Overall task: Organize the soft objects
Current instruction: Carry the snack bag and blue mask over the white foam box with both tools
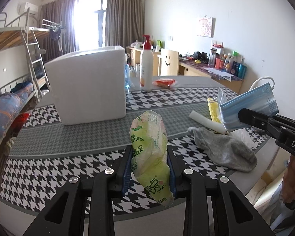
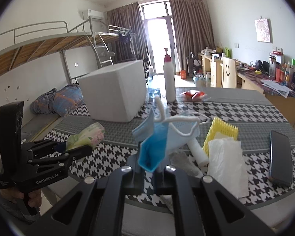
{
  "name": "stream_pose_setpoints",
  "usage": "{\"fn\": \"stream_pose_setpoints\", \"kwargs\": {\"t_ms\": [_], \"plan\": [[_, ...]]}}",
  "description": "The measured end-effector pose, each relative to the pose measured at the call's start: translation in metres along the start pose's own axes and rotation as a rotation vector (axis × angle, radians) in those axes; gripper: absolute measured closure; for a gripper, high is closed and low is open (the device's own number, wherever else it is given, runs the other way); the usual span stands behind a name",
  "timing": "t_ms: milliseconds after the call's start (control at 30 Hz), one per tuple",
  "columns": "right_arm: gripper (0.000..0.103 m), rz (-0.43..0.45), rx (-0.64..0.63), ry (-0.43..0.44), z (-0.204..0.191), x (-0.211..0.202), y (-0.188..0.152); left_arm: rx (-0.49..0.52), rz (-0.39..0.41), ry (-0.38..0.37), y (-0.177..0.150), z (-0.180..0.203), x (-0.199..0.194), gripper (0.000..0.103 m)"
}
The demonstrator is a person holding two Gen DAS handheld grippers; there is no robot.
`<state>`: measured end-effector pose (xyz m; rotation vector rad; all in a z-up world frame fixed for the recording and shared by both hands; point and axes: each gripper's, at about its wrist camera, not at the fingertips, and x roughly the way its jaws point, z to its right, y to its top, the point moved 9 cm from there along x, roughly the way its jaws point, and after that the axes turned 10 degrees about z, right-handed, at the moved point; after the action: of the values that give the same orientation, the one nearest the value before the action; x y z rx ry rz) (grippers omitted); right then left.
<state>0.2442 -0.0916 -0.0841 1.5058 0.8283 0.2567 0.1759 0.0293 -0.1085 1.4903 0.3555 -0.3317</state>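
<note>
Two hand-held black grippers hang above a table spread with a black-and-white houndstooth cloth [image 1: 49, 169], each clamped on something soft. The left gripper [image 1: 149, 169] pinches a crinkled green plastic pack of tissues [image 1: 150, 153] between its blue-lined pads, squeezing it at the waist; the pack's long axis runs up and away from the gripper, its far end aimed toward a plain white foam box [image 1: 88, 86] that sits squarely toward the far left of the table. The right gripper [image 2: 148, 169] has its jaws drawn together on the lower corner of a pleated blue paper face mask [image 2: 159, 137]. The mask rises from the jaws and fans out to the right, its white elastic loops springing upward.

On the cloth near the table's right edge lie a limp grey knitted sock [image 1: 224, 153], a short white foam tube [image 1: 204, 122], a ribbed yellow foam net sleeve [image 2: 220, 131], a crumpled translucent white plastic bag [image 2: 226, 161] and a dark slab-shaped phone [image 2: 280, 157]. Toward the far edge stand a tall white pump bottle with a red top [image 1: 146, 66] and, just beside it, a flat red wrapped packet [image 1: 164, 83]. A hand [image 2: 32, 196] grips the left gripper's handle.
</note>
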Motion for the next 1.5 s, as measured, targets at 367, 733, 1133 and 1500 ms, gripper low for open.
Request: {"fn": "stream_pose_setpoints", "kwargs": {"t_ms": [367, 733, 1133, 1500], "plan": [[0.095, 0.037, -0.027, -0.010, 0.000, 0.004, 0.018, 0.014, 0.052, 0.008, 0.023, -0.003, -0.007, 0.070], [0.094, 0.055, -0.051, -0.034, 0.003, 0.008, 0.028, 0.031, 0.094, 0.009, 0.043, -0.003, -0.007, 0.070], [0.094, 0.087, -0.073, -0.055, 0.004, 0.014, 0.041, 0.029, 0.127, 0.006, 0.064, -0.008, -0.002, 0.070], [0.094, 0.117, -0.097, -0.053, -0.001, 0.016, 0.057, 0.039, 0.172, 0.006, 0.087, -0.007, -0.005, 0.070]]}}
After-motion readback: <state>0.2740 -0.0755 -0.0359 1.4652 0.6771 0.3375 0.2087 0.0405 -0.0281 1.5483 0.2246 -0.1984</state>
